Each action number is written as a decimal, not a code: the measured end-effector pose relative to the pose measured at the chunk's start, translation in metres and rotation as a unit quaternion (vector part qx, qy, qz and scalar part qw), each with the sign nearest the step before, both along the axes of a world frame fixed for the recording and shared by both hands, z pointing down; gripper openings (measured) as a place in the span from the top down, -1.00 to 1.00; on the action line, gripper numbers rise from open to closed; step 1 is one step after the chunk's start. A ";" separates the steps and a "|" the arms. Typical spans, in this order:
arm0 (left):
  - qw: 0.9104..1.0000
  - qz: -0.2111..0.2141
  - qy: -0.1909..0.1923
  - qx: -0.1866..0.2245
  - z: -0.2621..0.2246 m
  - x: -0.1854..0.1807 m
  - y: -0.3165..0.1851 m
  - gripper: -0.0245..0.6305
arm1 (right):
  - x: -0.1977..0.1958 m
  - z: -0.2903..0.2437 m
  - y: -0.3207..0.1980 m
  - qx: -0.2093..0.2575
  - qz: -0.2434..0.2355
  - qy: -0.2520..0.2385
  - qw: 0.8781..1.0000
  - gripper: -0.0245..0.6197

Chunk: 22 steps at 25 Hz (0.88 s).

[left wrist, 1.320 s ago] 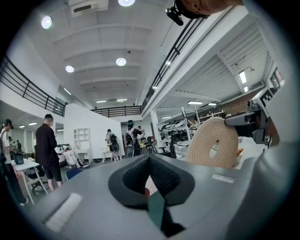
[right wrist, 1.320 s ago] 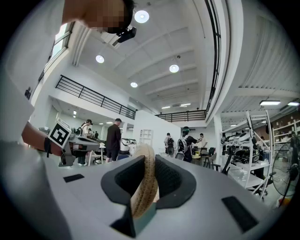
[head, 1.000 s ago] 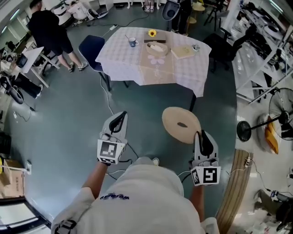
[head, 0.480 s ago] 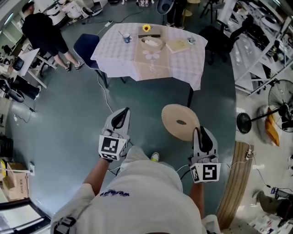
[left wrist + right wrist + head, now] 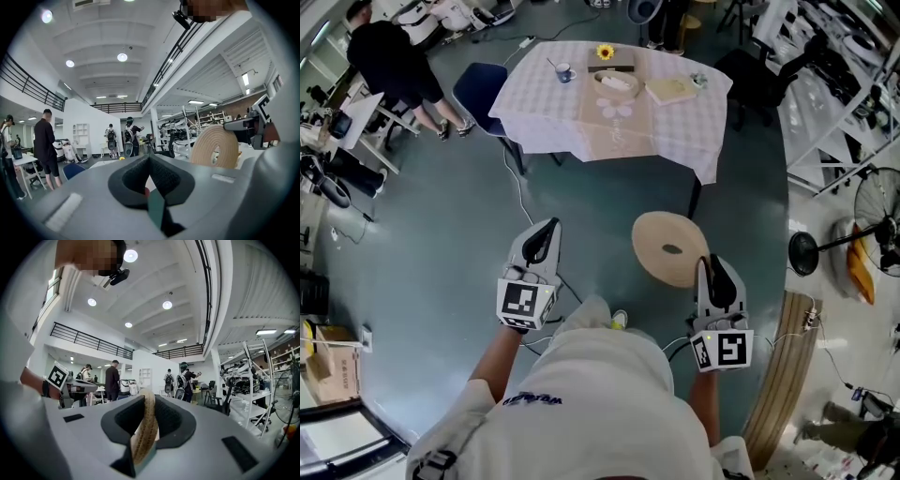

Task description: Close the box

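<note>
Grippers: I count two. The left gripper (image 5: 547, 229) and the right gripper (image 5: 710, 268) are both held out in front of the operator above the grey floor, each with one marker cube.
Left claw: in the left gripper view I read the left gripper's (image 5: 150, 185) jaws as pressed together with nothing between them.
Right claw: in the right gripper view the right gripper's (image 5: 144, 427) jaws are clamped on the rim of the lid (image 5: 146, 420).
Lid: one round woven disc (image 5: 669, 247) with a hole at its centre, standing edge-on from the right claw. It also shows in the left gripper view (image 5: 216, 146).
Box: one woven box (image 5: 616, 84), open on top, sitting on the table (image 5: 675, 141) well apart from both grippers.
Table items: besides the box I count one sunflower (image 5: 605, 52), one cup (image 5: 566, 72) and one flat tan object (image 5: 672, 90).
Seating: one blue chair (image 5: 483, 89) at the table's left corner.
People: one person in black (image 5: 389, 61) in the head view. The gripper views show several more standing far off, too small for me to count reliably.
Obscured: I cannot make out the box's contents. The operator's shoulders cover the floor below the grippers, and the small object at the table's right edge is too small to identify.
</note>
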<state>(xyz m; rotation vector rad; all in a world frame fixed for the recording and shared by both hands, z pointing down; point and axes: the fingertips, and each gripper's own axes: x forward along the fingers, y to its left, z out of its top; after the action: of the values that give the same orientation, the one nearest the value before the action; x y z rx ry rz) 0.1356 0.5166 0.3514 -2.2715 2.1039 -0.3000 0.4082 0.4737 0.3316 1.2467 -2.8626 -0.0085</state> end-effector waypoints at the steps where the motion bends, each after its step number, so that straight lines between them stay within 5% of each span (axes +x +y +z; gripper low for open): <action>1: 1.000 -0.003 0.000 0.002 0.000 -0.002 0.001 0.93 | -0.002 0.000 -0.002 0.001 -0.002 0.000 1.000 0.70; 11: 0.999 -0.045 -0.001 -0.012 0.010 -0.021 0.026 0.93 | -0.019 0.005 -0.018 -0.028 -0.024 -0.027 0.999 0.71; 22: 0.999 -0.037 0.009 -0.037 0.035 -0.021 0.008 0.93 | -0.029 0.022 -0.036 -0.051 -0.031 -0.021 0.998 0.71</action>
<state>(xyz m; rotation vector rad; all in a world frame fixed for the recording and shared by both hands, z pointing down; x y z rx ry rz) 0.1149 0.5249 0.3861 -2.2460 2.2254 -0.3678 0.3796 0.4381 0.3532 1.1544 -2.8947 0.1647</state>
